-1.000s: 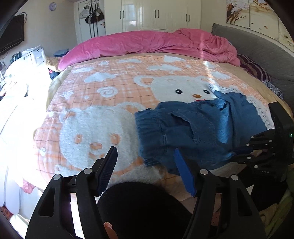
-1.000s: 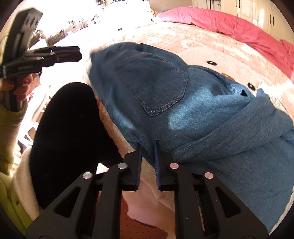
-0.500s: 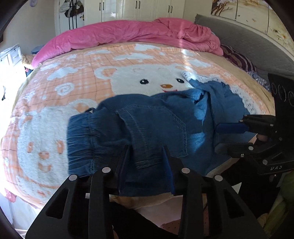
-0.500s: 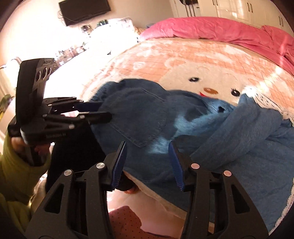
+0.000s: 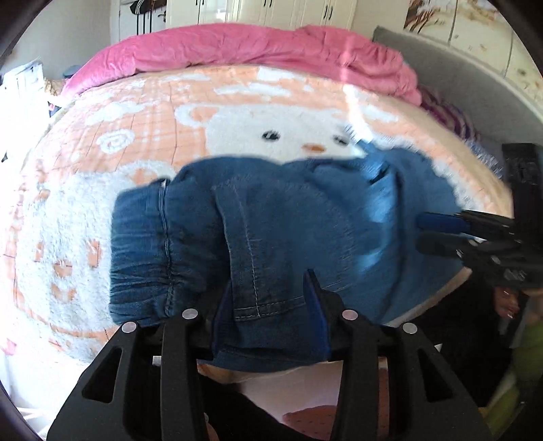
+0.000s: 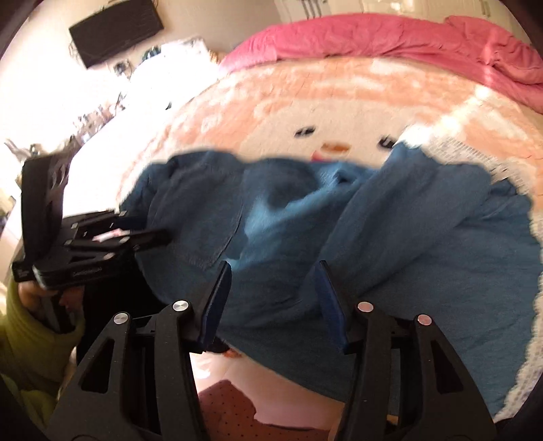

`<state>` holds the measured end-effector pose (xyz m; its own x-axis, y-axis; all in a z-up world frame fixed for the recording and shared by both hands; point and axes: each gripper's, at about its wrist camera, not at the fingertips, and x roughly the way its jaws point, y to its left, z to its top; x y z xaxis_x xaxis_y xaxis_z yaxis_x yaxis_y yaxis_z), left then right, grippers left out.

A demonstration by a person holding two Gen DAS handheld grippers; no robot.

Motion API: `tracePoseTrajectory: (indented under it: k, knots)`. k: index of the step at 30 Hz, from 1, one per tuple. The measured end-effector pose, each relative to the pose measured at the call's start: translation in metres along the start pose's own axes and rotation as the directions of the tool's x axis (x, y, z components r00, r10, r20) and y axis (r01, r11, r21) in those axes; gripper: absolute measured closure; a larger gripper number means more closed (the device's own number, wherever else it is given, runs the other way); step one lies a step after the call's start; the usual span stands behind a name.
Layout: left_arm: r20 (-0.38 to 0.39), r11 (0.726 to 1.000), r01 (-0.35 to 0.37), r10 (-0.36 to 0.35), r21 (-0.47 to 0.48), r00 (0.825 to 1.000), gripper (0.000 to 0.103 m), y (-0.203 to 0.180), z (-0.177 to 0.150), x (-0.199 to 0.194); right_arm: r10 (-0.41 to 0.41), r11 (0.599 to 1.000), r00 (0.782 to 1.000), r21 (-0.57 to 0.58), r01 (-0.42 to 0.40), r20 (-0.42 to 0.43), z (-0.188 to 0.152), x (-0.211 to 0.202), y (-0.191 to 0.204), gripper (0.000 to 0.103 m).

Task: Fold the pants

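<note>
Blue denim pants [image 5: 271, 230] lie bunched at the near edge of the bed, waistband to the left; they also show in the right wrist view [image 6: 339, 230]. My left gripper [image 5: 268, 305] is open, its fingers either side of a fold of denim at the near hem. My right gripper [image 6: 275, 295] is open just over the pants' near edge. From the left wrist view the right gripper [image 5: 437, 230] comes in from the right with its fingers near the cloth. From the right wrist view the left gripper [image 6: 135, 234] is at the pants' left edge.
The bed has a peach blanket with white bears [image 5: 101, 163] and a pink duvet [image 5: 237, 47] heaped at the far end. A grey headboard [image 5: 458, 74] runs along the right. White lace trim [image 6: 475, 149] lies under the pants. A television [image 6: 115, 30] hangs on the wall.
My right gripper has opened and pulled back from the denim. My left gripper has moved onto the pants' near hem and its fingers now straddle a fold. The pants have bunched up.
</note>
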<state>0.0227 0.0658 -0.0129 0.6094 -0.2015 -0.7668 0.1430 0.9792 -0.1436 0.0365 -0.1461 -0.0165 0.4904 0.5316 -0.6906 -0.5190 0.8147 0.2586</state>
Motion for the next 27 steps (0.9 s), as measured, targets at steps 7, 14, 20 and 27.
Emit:
tracePoseTrajectory:
  k: [7, 14, 20, 27]
  knots:
    - [0.041, 0.987, 0.131, -0.135, 0.094, 0.99, 0.052, -0.059, 0.022, -0.004, -0.176, 0.983, 0.983, 0.06, 0.173, 0.049, 0.053, -0.017, -0.05, 0.044]
    - [-0.093, 0.944, 0.273, -0.259, 0.184, 0.961, 0.052, -0.123, 0.042, 0.056, -0.261, 0.962, 0.965, 0.078, 0.261, -0.012, 0.103, 0.013, -0.089, 0.037]
    - [-0.126, 0.957, 0.265, -0.251, 0.114, 0.96, 0.062, -0.119, 0.05, 0.107, -0.355, 0.934, 0.93, 0.006, 0.357, -0.099, 0.13, 0.058, -0.102, 0.037]
    - [-0.09, 0.928, 0.344, -0.335, 0.14, 0.938, 0.086, -0.122, 0.037, 0.105, -0.395, 0.916, 0.905, 0.002, 0.4, -0.16, 0.151, 0.104, -0.115, 0.037]
